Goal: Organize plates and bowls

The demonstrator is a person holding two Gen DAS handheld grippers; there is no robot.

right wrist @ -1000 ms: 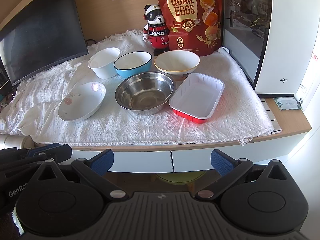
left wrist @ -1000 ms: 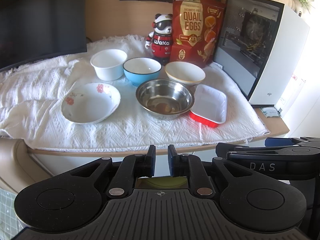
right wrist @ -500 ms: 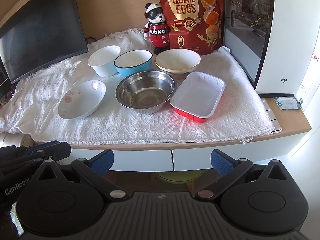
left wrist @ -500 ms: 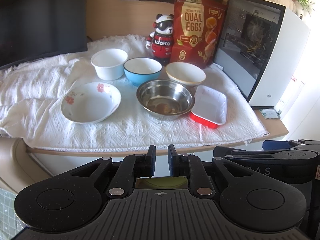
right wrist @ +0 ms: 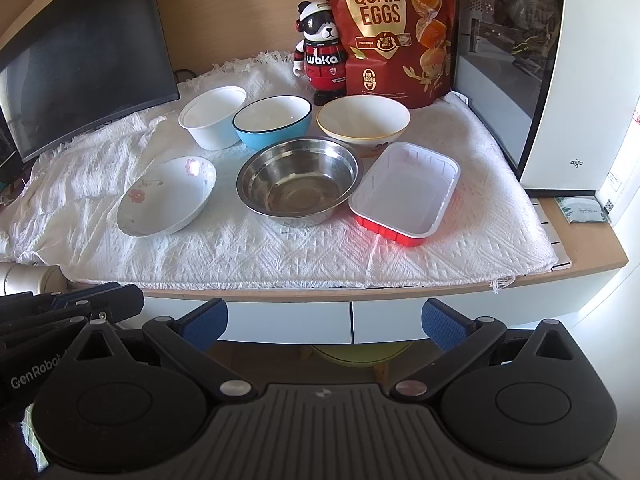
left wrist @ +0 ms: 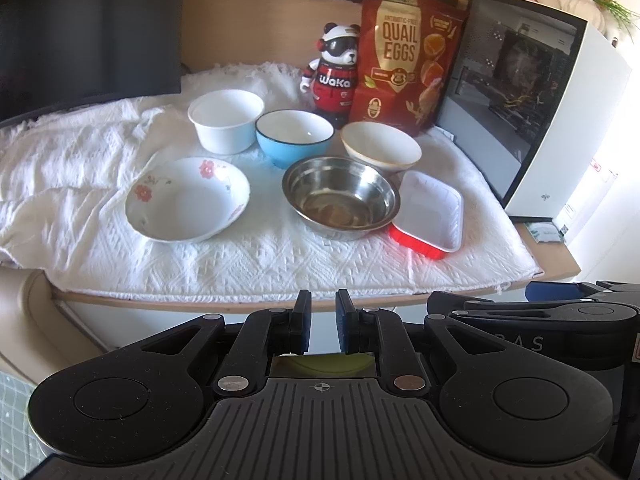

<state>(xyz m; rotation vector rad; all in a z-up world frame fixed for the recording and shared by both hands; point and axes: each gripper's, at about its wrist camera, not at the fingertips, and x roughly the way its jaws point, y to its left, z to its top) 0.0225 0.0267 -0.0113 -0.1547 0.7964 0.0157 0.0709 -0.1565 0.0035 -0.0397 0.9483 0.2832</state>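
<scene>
On the white cloth (left wrist: 260,252) stand several dishes. A floral plate (left wrist: 187,199) lies front left, a steel bowl (left wrist: 341,197) in the middle, a red tray with a white inside (left wrist: 429,213) to its right. Behind them stand a white tub (left wrist: 226,120), a blue bowl (left wrist: 294,137) and a cream bowl (left wrist: 380,148). In the right wrist view I see the same floral plate (right wrist: 167,195), steel bowl (right wrist: 298,182) and red tray (right wrist: 405,193). My left gripper (left wrist: 322,322) is shut and empty, short of the desk edge. My right gripper (right wrist: 324,324) is open and empty, also in front of the desk.
A dark monitor (left wrist: 88,32) stands at the back left and a white computer case (left wrist: 532,120) at the right. A panda figure (left wrist: 335,67) and a quail-egg bag (left wrist: 404,60) stand behind the bowls. A small packet (right wrist: 582,210) lies on the bare desk corner.
</scene>
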